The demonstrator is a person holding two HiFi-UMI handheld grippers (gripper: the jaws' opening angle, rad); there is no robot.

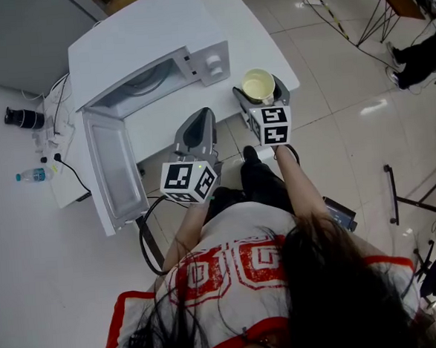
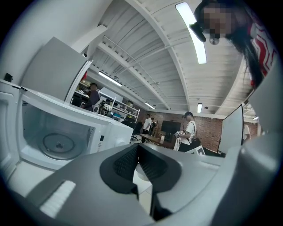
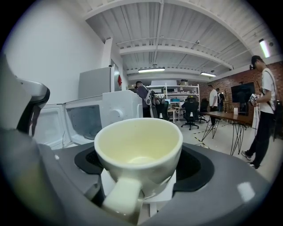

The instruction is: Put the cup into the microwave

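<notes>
Right gripper view: cup [image 3: 138, 145] upright between the right tongs [image 3: 142, 164].

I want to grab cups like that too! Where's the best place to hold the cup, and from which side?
Grip the cup by its round body, coming from the handle side. With the handle pointing back between the jaws, the two curved sides are free for one jaw each. The right gripper is shut on it just that way.

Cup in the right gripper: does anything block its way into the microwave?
No: the microwave door is open and the cavity looks empty. Only the shut left gripper sits before the opening, possibly crowding the cup.
</notes>
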